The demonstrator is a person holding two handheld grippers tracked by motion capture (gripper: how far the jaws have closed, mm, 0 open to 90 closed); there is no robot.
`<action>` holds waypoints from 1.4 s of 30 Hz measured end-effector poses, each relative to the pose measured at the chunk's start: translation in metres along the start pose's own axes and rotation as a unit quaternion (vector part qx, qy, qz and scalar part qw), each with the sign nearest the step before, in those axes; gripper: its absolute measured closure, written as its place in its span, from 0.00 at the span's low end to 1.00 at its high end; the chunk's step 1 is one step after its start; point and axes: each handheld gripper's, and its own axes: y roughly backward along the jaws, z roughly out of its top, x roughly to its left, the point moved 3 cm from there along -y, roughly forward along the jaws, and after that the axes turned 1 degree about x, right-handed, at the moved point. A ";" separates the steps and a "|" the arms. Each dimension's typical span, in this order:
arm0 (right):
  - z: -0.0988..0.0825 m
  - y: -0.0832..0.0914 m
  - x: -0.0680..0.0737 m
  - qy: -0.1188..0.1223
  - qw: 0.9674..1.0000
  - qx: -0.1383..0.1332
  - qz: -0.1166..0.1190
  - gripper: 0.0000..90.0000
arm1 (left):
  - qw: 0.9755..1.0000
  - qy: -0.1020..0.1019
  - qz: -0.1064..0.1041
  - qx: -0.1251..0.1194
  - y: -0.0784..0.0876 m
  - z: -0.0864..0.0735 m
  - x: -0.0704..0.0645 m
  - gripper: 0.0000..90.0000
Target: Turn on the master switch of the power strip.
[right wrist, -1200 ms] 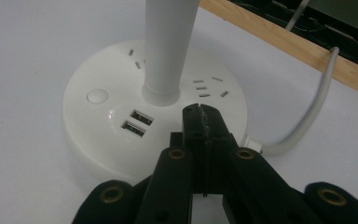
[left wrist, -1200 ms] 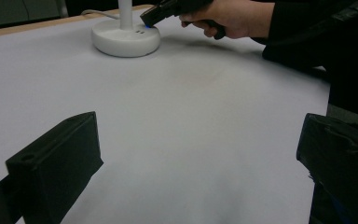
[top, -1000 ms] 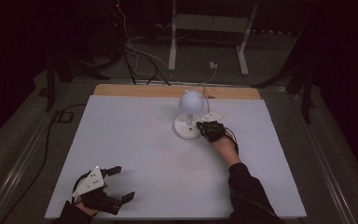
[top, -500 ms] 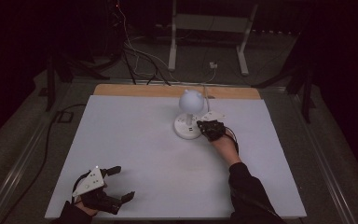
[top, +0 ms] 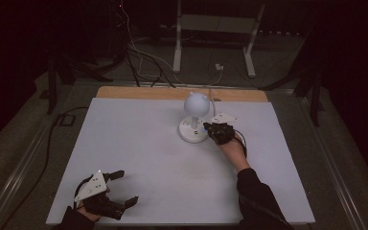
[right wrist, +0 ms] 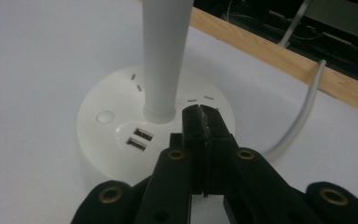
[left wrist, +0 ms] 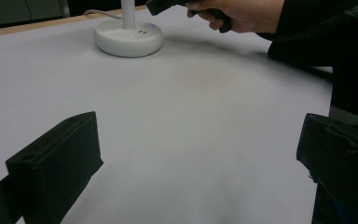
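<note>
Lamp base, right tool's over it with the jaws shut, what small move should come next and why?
Probably ease the right tool left toward the round button and press down. Its shut tip sits over the lamp base beside the stem, while the button lies bare across the USB ports.

White desk lamp (top: 194, 120) upright, round base, table's far-mid.

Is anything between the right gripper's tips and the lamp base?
Nothing visible. The right gripper, jaws shut with nothing between them, already hangs over the lamp base, just right of the lamp stem. Whether the tips touch the base cannot be told.
</note>
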 end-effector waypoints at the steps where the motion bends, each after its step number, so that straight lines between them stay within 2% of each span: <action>1: 0.000 0.001 0.000 0.002 1.000 0.000 0.001 1.00 | 1.000 0.000 0.000 0.000 0.000 0.000 0.000 0.00; 4: -0.001 0.002 0.002 0.003 1.000 0.002 0.007 0.99 | 1.000 0.000 0.001 -0.001 0.000 0.000 0.000 0.00; 8: -0.001 0.003 0.005 0.009 1.000 0.002 0.010 0.88 | 1.000 0.001 0.000 0.002 0.000 0.000 0.000 0.00; 13: 0.001 0.007 0.006 -0.005 1.000 -0.001 0.027 0.59 | 1.000 0.001 0.000 0.002 0.000 0.000 0.000 0.00; 19: 0.000 0.009 0.006 -0.026 0.998 0.004 0.049 0.37 | 1.000 0.001 0.001 0.004 -0.001 -0.001 0.001 0.00; 21: 0.000 0.009 0.007 -0.036 0.997 0.007 0.064 0.28 | 1.000 0.001 0.001 0.004 -0.001 -0.001 0.001 0.00; 26: -0.001 0.009 0.011 -0.036 0.994 0.024 0.097 0.05 | 1.000 0.001 0.000 0.003 -0.001 -0.001 0.001 0.00; 30: 0.000 0.013 0.011 -0.045 0.992 0.024 0.117 0.01 | 1.000 0.001 0.000 0.003 -0.001 -0.001 0.000 0.00; 34: -0.001 0.017 0.013 -0.034 0.992 0.029 0.121 0.01 | 1.000 0.001 0.000 0.003 -0.001 -0.001 0.001 0.00; 35: -0.002 0.018 0.014 -0.030 0.992 0.023 0.124 0.00 | 1.000 0.001 0.000 0.003 -0.001 0.000 0.001 0.00; 36: -0.002 0.019 0.015 -0.029 0.991 0.017 0.128 0.00 | 1.000 0.001 0.000 0.003 0.000 0.000 0.001 0.00; 42: -0.006 0.029 0.017 -0.022 0.989 0.022 0.143 0.00 | 1.000 0.001 -0.001 0.003 0.000 0.000 0.000 0.00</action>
